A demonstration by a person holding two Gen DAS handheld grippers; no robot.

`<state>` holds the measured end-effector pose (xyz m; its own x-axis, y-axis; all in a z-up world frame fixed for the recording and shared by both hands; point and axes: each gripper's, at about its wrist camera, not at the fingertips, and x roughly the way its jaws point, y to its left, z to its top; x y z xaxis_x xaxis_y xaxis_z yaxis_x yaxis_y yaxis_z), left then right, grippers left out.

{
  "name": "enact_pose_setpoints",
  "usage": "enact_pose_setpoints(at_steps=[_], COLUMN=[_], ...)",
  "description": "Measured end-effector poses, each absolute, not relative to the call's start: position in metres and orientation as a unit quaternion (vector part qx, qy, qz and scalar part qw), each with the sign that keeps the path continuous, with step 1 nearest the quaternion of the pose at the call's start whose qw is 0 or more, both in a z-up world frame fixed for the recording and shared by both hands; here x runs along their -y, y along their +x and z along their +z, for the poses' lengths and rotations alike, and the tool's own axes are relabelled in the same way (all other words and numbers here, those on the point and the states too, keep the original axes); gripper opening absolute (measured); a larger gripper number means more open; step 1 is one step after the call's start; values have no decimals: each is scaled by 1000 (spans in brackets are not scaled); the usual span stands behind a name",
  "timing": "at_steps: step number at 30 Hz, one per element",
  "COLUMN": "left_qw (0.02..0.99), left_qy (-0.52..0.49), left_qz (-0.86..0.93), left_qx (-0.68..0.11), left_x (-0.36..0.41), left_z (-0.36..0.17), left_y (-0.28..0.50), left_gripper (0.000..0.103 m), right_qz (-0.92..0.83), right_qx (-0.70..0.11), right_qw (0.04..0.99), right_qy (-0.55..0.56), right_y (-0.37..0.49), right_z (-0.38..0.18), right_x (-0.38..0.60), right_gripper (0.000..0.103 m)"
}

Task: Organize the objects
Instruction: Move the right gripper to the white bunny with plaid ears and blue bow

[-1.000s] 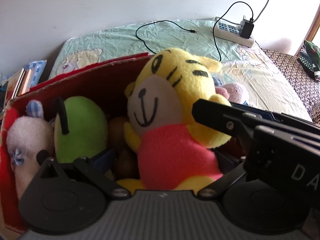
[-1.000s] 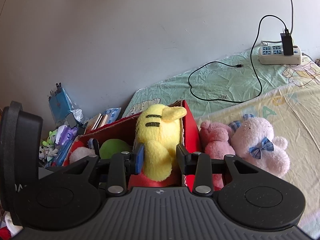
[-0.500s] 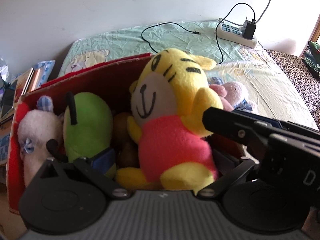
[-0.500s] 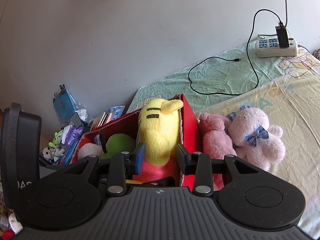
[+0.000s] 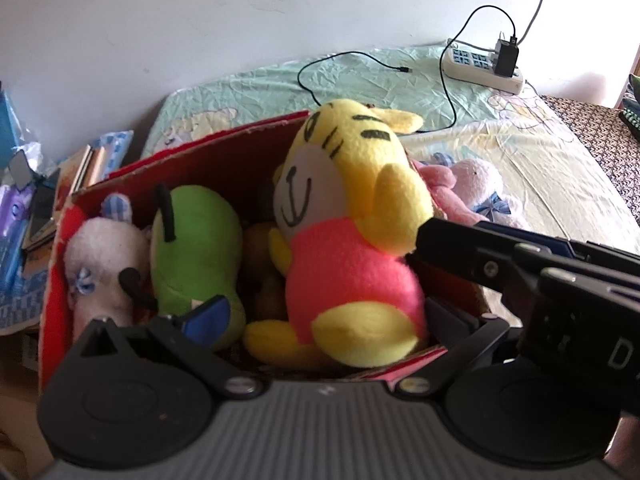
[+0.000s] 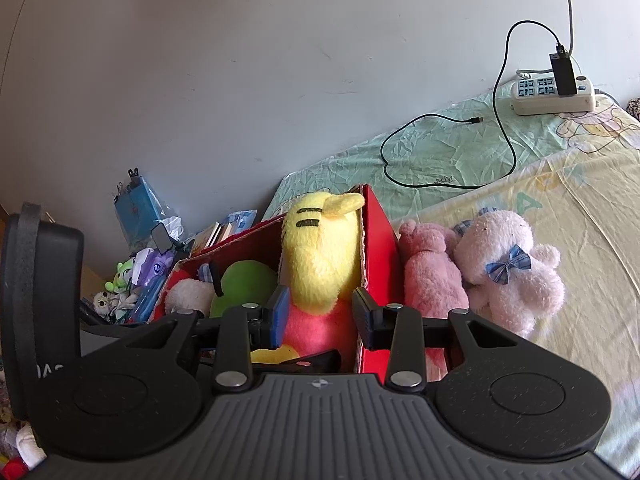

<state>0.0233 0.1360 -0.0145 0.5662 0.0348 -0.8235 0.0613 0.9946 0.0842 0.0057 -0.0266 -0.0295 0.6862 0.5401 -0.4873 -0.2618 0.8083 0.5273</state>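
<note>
Yellow tiger plush (image 5: pixel 352 232) now lower in red box (image 5: pixel 224 152), frame centre — placement near complete. Right gripper (image 6: pixel 320 314) backed off, fingers wide, empty. Left gripper (image 5: pixel 328 320) wide, empty.

Pretty clearly a bedroom at home: a bed (image 6: pixel 520 184) with a cartoon-print sheet fills the right side, a power strip (image 6: pixel 554 96) sits upper right, and plush toys fill a red box (image 5: pixel 224 160) mid-frame.
</note>
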Motion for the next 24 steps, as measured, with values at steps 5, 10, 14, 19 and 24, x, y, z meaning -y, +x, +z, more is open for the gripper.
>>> enact_pose_setpoints(at_steps=[5, 10, 14, 19, 24], left_qw=[885, 887, 890, 887, 883], left_qy=[53, 61, 67, 66, 55], left_qz=[7, 26, 40, 56, 73], left_qx=[-462, -456, -450, -454, -460], left_x=[-136, -132, -128, -123, -118], left_z=[-10, -4, 2, 5, 7], left_y=[18, 11, 3, -3, -9], left_gripper=[103, 103, 103, 103, 103], right_qz=[231, 232, 234, 242, 263], right_qx=[-324, -320, -317, -313, -312], right_qw=[891, 891, 890, 890, 886], right_qy=[219, 223, 229, 227, 219], right_y=[1, -2, -4, -6, -7], right_z=[-29, -29, -30, -28, -26], right_x=[31, 36, 42, 48, 55], right_gripper=[39, 40, 40, 42, 44])
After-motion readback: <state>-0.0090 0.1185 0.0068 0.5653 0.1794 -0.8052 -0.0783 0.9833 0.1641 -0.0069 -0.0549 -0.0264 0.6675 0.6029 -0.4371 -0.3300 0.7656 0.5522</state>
